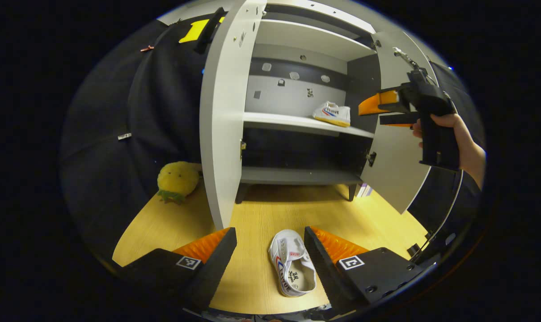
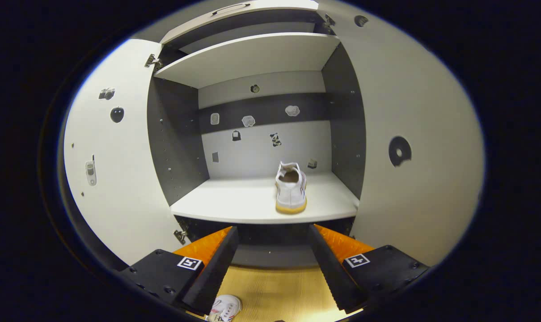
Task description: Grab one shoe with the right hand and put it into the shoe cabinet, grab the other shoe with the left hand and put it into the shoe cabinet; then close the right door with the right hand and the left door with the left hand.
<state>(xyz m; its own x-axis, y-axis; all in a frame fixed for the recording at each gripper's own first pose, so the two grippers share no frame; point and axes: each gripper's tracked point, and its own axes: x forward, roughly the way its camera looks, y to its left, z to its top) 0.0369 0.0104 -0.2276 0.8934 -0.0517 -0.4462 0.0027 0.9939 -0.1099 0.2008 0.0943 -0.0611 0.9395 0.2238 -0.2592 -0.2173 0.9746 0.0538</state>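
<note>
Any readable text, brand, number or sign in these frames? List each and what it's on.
None reads cleanly.
Shoe on the floor: lettering on side and insole, too warped to quote.
Shoe on the shelf: side marking, too small to read.
Left gripper and right gripper: square coded tags, no words.
Stickers on the cabinet back wall: pictures, no legible text.

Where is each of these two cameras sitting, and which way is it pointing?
Left gripper view: rides the left hand-held gripper, low over the floor shoe, facing the open cabinet; the right hand-held gripper and a hand show too.
Right gripper view: rides the right hand-held gripper, facing the cabinet's middle shelf.
Shared: cabinet, shelf shoe, floor shoe.
</note>
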